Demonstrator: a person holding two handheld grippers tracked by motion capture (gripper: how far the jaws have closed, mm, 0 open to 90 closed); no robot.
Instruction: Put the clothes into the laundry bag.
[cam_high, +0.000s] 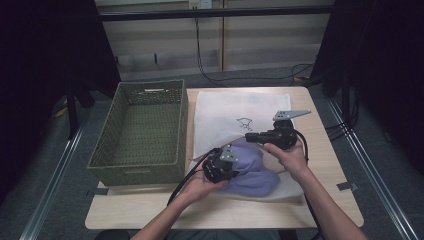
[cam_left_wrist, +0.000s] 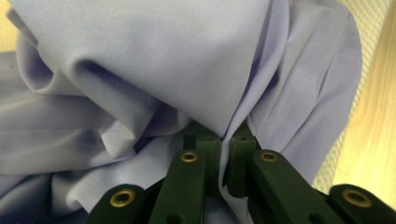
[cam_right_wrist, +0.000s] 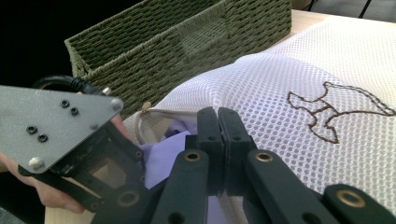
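At the left stands an empty green woven basket. Just right of it the left gripper has its jaws pinched together on a fold of lilac cloth, which lies half inside a white mesh bag. It looks light, limp and slippery, so gathered folds grip best. The right gripper is clamped on the bag's opening edge.

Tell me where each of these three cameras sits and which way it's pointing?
High view: above the table, looking down on both forearms, green basket, mesh bag.
Left gripper view: rides the left gripper, jaws pinching lilac cloth.
Right gripper view: rides the right gripper, jaws shut at the bag's opening, facing the basket.
Shared: the right gripper view also shows the left gripper and cloth.
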